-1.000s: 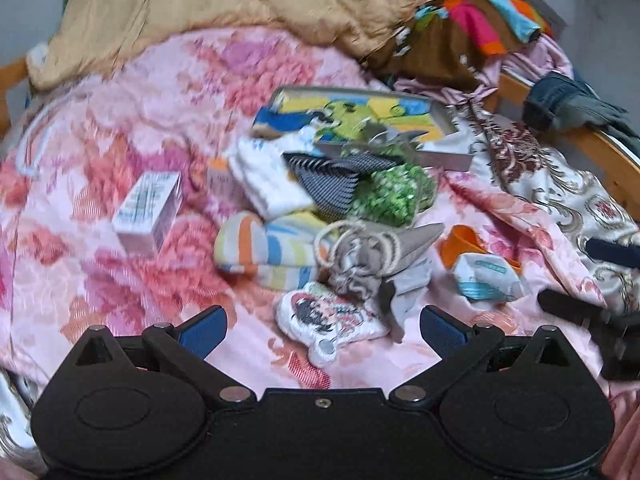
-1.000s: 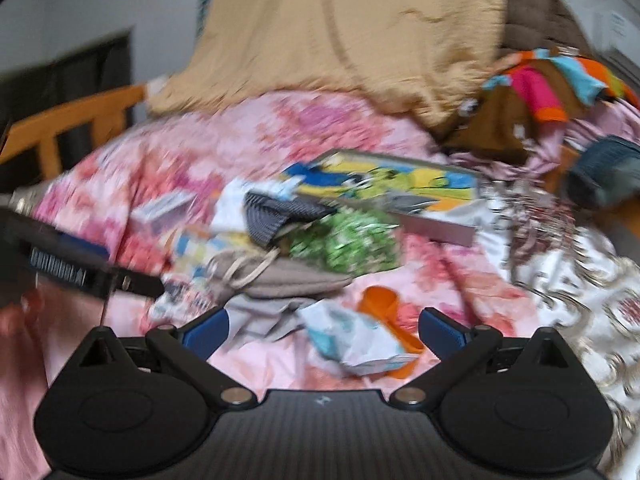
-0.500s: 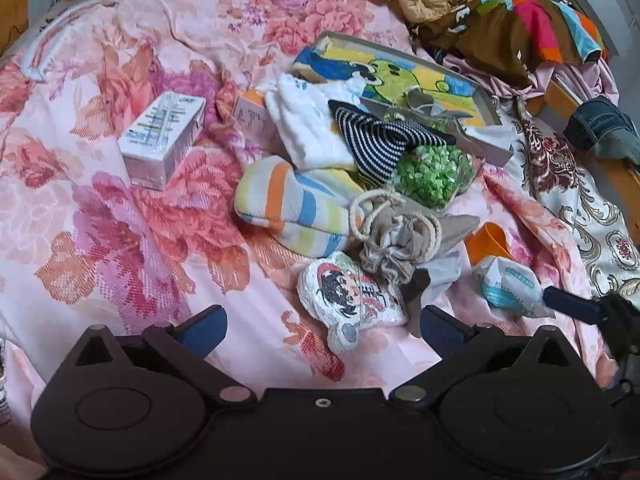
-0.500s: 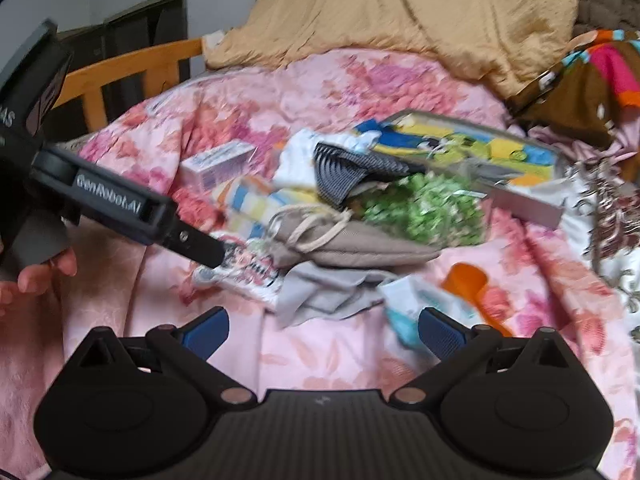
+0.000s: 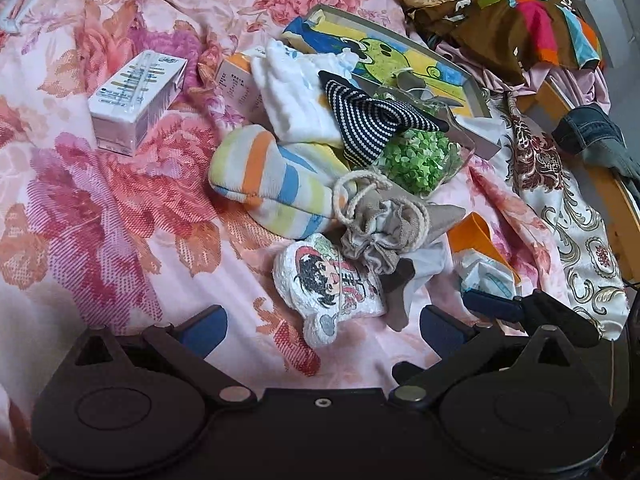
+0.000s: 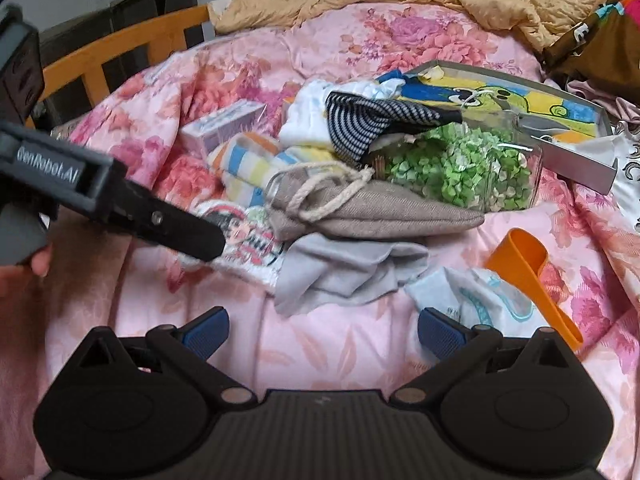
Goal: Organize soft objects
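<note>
Pink flowery bed holds a pile of soft things: striped sock, tan bag, cartoon pouch nearest. Left gripper and right gripper hover, fingers spread, empty.

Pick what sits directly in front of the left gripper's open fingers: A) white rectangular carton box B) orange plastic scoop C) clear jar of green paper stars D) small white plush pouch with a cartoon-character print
D: the small white plush pouch with a cartoon-character print lies just ahead of the open left gripper.
</note>
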A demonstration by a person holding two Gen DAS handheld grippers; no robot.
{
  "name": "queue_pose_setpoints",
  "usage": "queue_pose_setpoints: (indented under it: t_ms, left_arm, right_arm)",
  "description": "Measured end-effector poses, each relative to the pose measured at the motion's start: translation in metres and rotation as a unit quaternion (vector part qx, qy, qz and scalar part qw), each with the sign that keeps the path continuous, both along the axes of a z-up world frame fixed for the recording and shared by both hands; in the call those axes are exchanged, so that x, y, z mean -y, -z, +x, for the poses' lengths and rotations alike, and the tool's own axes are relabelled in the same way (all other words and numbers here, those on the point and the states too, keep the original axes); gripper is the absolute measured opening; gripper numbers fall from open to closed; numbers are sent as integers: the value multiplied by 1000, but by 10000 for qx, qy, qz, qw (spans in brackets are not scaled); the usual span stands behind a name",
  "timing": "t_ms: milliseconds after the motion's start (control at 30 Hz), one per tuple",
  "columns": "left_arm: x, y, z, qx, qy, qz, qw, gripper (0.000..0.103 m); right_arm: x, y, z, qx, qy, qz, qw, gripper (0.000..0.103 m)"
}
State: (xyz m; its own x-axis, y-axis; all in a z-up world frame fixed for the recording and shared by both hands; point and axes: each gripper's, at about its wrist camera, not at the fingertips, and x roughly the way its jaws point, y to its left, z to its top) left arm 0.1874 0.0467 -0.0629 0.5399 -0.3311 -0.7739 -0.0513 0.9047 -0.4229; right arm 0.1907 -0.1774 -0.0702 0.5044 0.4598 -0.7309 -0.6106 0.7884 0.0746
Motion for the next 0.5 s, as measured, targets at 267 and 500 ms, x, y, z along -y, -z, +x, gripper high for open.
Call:
queue_pose_setpoints:
  t_ms: [267,500]
  left_arm:
    - [4,3,8,148,93,-174,9997,91]
    - [-1,7,11,202,-180,-513,9983,71]
  right_arm:
    - [12,-2,23,58,347,390,9986,103]
    - [21,2,40,-39,719,821,9940,98]
